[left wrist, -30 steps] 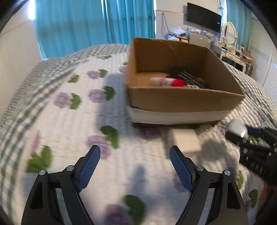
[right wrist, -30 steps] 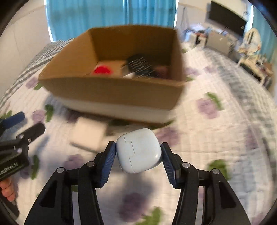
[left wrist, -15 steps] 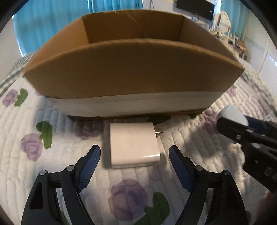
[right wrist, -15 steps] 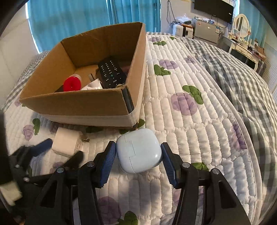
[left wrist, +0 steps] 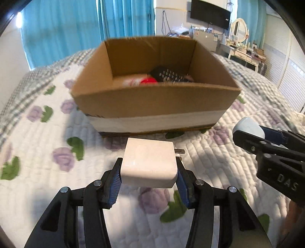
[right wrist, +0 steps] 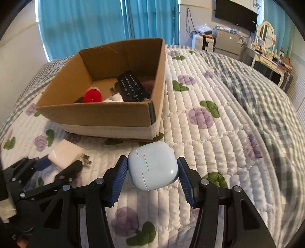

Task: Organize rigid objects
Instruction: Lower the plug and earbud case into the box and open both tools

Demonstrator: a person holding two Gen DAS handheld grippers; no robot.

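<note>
Left claw [left wrist: 148, 177] closing around white charger [left wrist: 148, 162].

1. A quilted bedspread [right wrist: 219, 145], printed with purple flowers, covers the bed.
2. Blue curtains [right wrist: 106, 22] hang behind.
3. A dark television [right wrist: 236, 14] is mounted above a cluttered dresser [right wrist: 266, 57].

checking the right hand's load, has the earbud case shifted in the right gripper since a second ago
No. The earbud case sits between the right gripper pads in the same spot and tilt as before; only the cardboard box behind appears elsewhere.
</note>
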